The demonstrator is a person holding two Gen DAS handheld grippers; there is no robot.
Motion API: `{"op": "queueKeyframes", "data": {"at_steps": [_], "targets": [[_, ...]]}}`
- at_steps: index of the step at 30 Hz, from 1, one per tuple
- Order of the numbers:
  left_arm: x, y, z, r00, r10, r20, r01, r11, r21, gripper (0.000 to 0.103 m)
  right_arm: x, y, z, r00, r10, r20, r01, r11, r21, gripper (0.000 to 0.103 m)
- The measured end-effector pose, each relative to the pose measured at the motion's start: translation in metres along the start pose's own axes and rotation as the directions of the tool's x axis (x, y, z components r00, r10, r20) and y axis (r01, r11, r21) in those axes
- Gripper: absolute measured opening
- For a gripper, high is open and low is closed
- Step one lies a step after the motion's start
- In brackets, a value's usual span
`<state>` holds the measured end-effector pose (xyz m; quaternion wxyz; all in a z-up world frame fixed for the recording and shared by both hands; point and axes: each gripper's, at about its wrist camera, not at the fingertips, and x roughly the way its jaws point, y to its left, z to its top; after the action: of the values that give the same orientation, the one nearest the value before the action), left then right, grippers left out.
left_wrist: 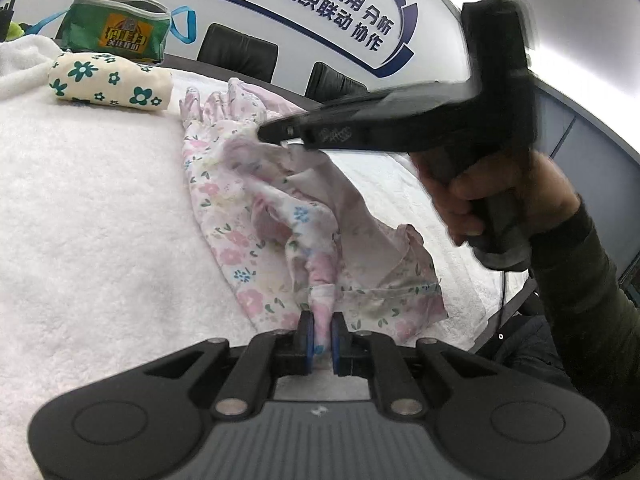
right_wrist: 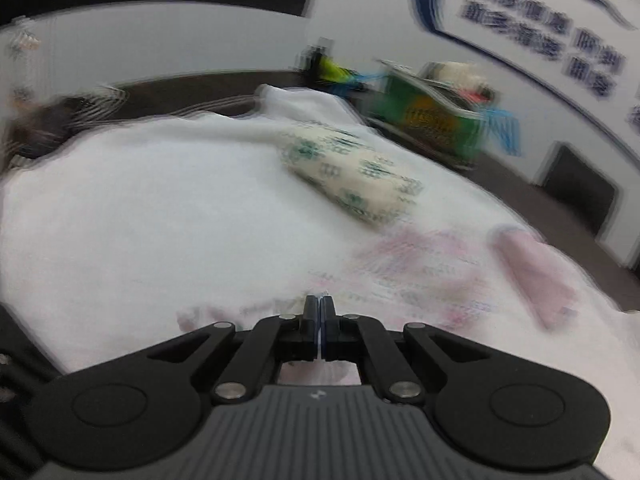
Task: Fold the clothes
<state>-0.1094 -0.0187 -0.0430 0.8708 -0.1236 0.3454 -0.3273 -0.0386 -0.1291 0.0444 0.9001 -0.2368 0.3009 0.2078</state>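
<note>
Currently left gripper [left_wrist: 322, 330] pinched a bunched fold of the floral garment [left_wrist: 256, 208] on the white towel [left_wrist: 88, 208]. Right gripper [right_wrist: 319, 312] was pressed together, and whether it nipped cloth I couldn't tell.

Green bag [left_wrist: 120, 32], black chairs [left_wrist: 238, 56] behind.

You've got 1 pink floral crumpled cotton garment [left_wrist: 256, 200] at centre, 1 rolled cream cloth w/ green flowers [left_wrist: 110, 82] at 10 o'clock, 1 green zip bag [left_wrist: 116, 28] behind it, 2 black chairs [left_wrist: 238, 56].
</note>
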Motion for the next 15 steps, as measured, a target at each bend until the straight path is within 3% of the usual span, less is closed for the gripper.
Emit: {"op": "queueKeyframes", "data": {"at_steps": [6,9,12,15], "targets": [[-0.001,-0.002,0.0,1.0,0.014,-0.002,-0.014,1.0,-0.007,0.008,0.036,0.012,-0.013,0.987,-0.142,-0.071,0.14,0.99,-0.034,0.0],[-0.001,-0.003,0.001,1.0,0.022,-0.006,-0.023,1.0,-0.002,0.009,0.032,0.006,-0.009,0.99,-0.13,-0.052,0.13,0.992,-0.002,0.002],[0.0,-0.003,0.001,1.0,0.022,-0.007,-0.022,1.0,-0.008,0.009,0.004,-0.017,-0.003,0.994,-0.112,0.021,0.11,0.992,0.066,0.003],[0.0,-0.004,0.001,1.0,0.025,-0.007,-0.025,1.0,-0.004,0.009,-0.035,-0.039,-0.006,0.992,-0.03,0.123,0.016,0.994,0.109,0.003]]}}
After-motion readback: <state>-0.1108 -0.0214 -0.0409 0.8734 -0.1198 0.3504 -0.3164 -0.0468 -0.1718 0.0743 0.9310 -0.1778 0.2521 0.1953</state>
